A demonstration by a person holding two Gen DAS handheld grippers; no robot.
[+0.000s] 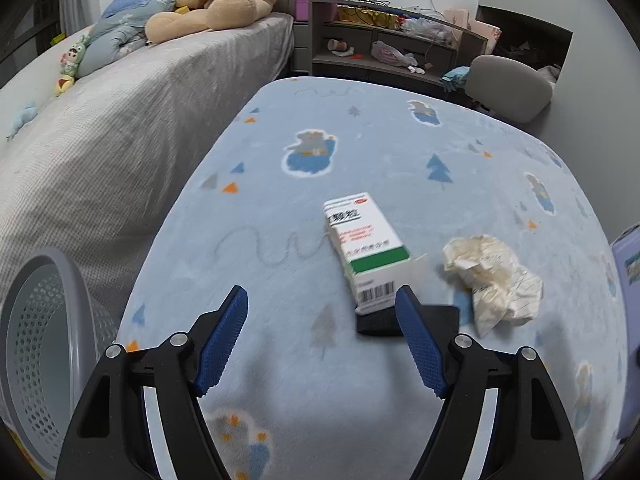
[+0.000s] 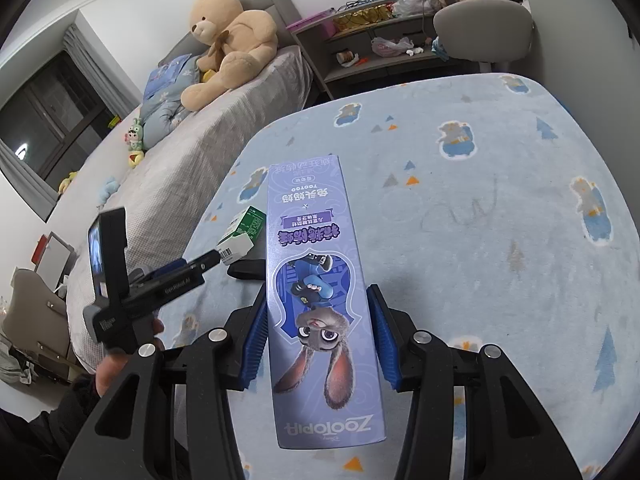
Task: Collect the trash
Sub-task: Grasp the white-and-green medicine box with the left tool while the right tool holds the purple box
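Gripping a long, flat purple carton (image 2: 320,300) printed with a cartoon rabbit, my right gripper (image 2: 320,332) is pressing its ribbed blue pads against the carton's two long edges. My left gripper (image 1: 322,312) is hanging above the bench (image 1: 400,152) with its jaws spread wide and nothing between them. The bench is wearing a fleecy pale-blue cover dotted with little trees and bears. Just ahead of the left gripper's tips, a small white box (image 1: 366,248) with a green band and a barcode is lying on a flat black pad (image 1: 400,320). Beside it, to the right, a crumpled ball of cream paper (image 1: 494,276) is resting on the fleece. A grey plastic basket (image 1: 44,360) with a perforated wall is standing at the bench's left edge, beside the bed (image 1: 100,152).
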